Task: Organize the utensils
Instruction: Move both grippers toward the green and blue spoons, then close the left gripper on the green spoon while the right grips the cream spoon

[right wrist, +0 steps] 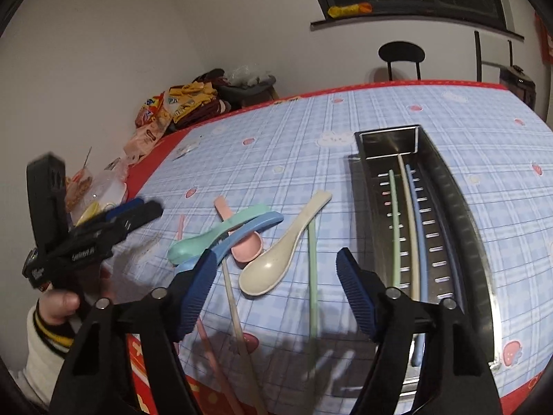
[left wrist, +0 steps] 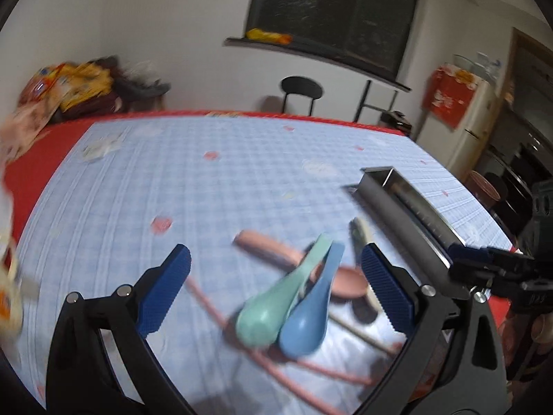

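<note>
Right wrist view, read from its left edge: the left gripper [right wrist: 138,209] enters at nine o'clock, held in a hand [right wrist: 60,302] with a cream sleeve, and from this side its jaw gap cannot be judged. At ten o'clock, past the red table edge [right wrist: 157,154], snack packets [right wrist: 166,110] are heaped against the wall. Near centre, on the blue checked tablecloth [right wrist: 276,138], lies a loose pile: a mint spoon [right wrist: 193,243] and a blue spoon [right wrist: 249,228] side by side across a pink spoon [right wrist: 245,247], with a cream spoon [right wrist: 276,263] just to their right. A cream chopstick [right wrist: 235,311] and a pink chopstick [right wrist: 207,339] run toward six o'clock, and a green chopstick [right wrist: 312,276] lies alone between the right gripper's fingers. The right gripper [right wrist: 276,276] stands partly open over it, its pads clear of everything and holding nothing. At three o'clock the metal tray [right wrist: 459,207] holds three chopsticks lengthwise: green, cream and blue. Left wrist view, blurred, shows the left gripper [left wrist: 276,264] spread wide and empty, with the mint and blue spoon bowls between its fingers at five o'clock, untouched, and the tray at three o'clock.
</note>
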`<state>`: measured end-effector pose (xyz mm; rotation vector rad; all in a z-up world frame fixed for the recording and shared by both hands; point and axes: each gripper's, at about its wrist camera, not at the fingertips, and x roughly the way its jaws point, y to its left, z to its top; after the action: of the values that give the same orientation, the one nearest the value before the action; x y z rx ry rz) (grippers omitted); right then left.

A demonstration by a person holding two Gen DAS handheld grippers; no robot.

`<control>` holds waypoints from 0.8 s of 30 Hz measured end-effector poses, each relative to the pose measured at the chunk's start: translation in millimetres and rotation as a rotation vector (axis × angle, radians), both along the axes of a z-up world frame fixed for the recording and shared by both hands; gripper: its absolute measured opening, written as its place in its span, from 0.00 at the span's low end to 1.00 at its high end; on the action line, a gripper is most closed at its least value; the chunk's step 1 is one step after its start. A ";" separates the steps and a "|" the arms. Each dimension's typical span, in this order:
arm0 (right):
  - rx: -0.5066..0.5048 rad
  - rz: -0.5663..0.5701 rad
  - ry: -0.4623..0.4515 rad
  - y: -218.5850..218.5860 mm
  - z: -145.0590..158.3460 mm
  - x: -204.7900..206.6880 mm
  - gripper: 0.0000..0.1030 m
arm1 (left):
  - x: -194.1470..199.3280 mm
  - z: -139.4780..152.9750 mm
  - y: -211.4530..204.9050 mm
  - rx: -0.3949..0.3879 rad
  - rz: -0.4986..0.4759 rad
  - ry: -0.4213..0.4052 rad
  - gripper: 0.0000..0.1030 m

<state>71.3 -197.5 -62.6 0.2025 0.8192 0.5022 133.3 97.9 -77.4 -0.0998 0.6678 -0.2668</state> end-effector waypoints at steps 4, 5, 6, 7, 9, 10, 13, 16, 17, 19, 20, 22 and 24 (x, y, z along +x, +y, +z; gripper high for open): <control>0.003 0.014 0.025 8.3 -3.5 8.6 0.57 | 19.2 -3.0 9.1 -0.093 -0.019 -0.030 0.94; 0.001 0.014 0.038 9.9 -5.3 11.8 0.54 | 19.3 -4.7 11.7 -0.113 -0.029 -0.038 0.94; 0.000 0.012 0.048 10.9 -6.8 14.7 0.49 | 19.6 -7.5 14.5 -0.128 -0.041 -0.034 0.94; 0.000 0.006 0.064 12.4 -9.2 19.3 0.45 | 20.1 -9.3 16.5 -0.128 -0.050 -0.022 0.94; 0.014 -0.006 0.091 16.3 -12.9 27.8 0.40 | 17.0 -7.8 23.1 -0.127 -0.052 -0.032 0.94; 0.019 -0.009 0.100 18.4 -14.3 30.9 0.38 | 14.9 -4.8 27.3 -0.146 -0.052 -0.044 0.94; 0.006 -0.017 0.127 28.4 -19.4 38.8 0.33 | 10.7 0.7 35.0 -0.204 -0.073 -0.068 0.93; -0.014 -0.035 0.152 34.6 -25.6 45.5 0.28 | 12.2 -1.8 30.8 -0.168 -0.081 -0.058 0.93; -0.015 -0.038 0.161 35.5 -27.4 48.4 0.27 | 13.5 -4.1 29.2 -0.160 -0.079 -0.050 0.93; -0.016 -0.046 0.191 35.2 -32.1 56.2 0.24 | 16.2 -8.0 26.1 -0.156 -0.081 -0.032 0.92; -0.006 -0.053 0.219 34.2 -34.6 60.9 0.23 | 17.9 -10.5 24.1 -0.151 -0.084 -0.021 0.91; 0.023 -0.050 0.265 33.2 -37.7 67.4 0.22 | 18.7 -12.7 21.4 -0.132 -0.085 -0.013 0.91; 0.023 -0.056 0.293 33.2 -38.0 72.0 0.22 | 17.2 -12.4 21.4 -0.135 -0.091 -0.016 0.90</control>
<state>143.4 -164.3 -100.6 0.3244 1.0909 0.4349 150.6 119.2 -89.8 -0.1960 0.6386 -0.3998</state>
